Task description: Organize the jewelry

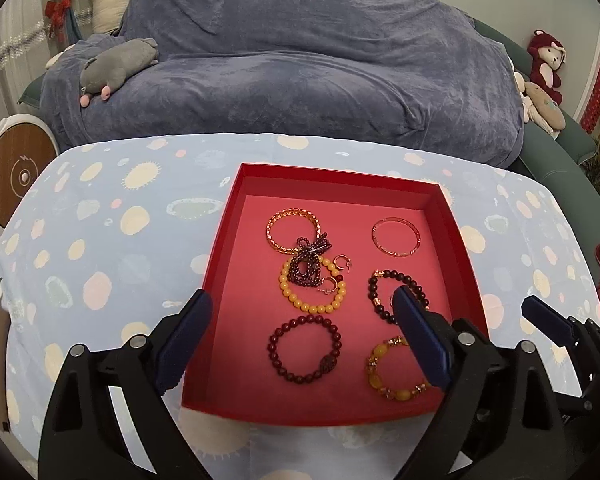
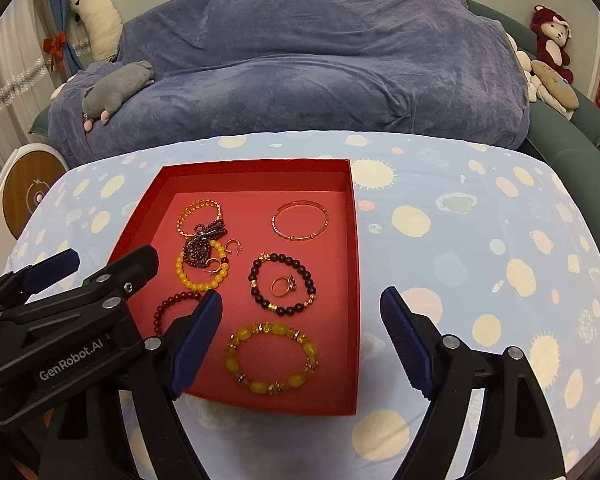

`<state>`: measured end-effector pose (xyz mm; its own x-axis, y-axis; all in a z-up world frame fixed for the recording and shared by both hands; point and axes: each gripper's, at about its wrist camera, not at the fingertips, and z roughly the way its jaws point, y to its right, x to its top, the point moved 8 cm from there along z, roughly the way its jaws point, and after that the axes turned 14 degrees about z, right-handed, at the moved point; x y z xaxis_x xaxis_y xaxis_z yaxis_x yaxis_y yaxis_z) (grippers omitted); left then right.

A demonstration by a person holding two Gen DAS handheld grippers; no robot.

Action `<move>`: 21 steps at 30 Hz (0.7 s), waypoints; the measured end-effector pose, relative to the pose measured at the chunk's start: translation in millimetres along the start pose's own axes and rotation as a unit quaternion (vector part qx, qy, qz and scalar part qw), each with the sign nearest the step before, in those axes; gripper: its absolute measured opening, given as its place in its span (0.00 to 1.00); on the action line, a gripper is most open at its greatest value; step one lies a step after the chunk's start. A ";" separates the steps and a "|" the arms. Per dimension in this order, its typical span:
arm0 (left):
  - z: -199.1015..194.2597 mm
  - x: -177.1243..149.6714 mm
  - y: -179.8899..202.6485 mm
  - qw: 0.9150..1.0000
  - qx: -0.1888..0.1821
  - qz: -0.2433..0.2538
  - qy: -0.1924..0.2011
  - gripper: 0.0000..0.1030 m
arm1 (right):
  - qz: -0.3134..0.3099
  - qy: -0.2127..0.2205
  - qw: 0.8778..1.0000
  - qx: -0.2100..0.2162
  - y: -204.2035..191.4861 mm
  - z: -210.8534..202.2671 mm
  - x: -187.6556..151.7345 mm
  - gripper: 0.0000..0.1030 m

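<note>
Right wrist view: right gripper jaws wide, nothing held.
Left gripper: jaws wide, empty.
Yellow bead bracelet: light, limp, slippery; best pinched across the strand.
Ring: tiny, rigid.

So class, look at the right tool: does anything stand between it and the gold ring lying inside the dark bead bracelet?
Nothing visible does. The right tool hangs open above the red tray, and the gold ring lies uncovered inside the dark bead bracelet.

Bracelets and ring inside tray on table
</note>
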<state>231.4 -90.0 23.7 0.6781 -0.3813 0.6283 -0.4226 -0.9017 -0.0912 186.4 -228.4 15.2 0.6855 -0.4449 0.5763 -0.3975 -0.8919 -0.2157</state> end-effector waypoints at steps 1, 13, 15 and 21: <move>-7.0 -3.2 -0.7 1.000 0.003 0.000 0.001 0.87 | 0.001 0.002 1.000 -0.003 0.8 -5.9 -2.4 0.78; -58.1 -52.2 -8.0 0.999 0.025 -0.027 -0.008 0.93 | 0.034 0.004 0.999 -0.015 23.7 -54.7 -45.7 0.81; -60.2 -60.3 -9.0 0.999 0.027 -0.032 -0.013 0.93 | 0.031 0.005 0.999 -0.017 25.1 -59.4 -52.1 0.81; -65.6 -80.1 -6.9 0.998 0.049 -0.021 -0.023 0.93 | 0.039 0.003 0.999 -0.012 28.2 -68.8 -67.6 0.81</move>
<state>140.6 -39.8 24.7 0.7221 -0.3507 0.5964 -0.3351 -0.9314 -0.1420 87.0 -217.9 24.4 0.6484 -0.5118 0.5635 -0.4642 -0.8526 -0.2402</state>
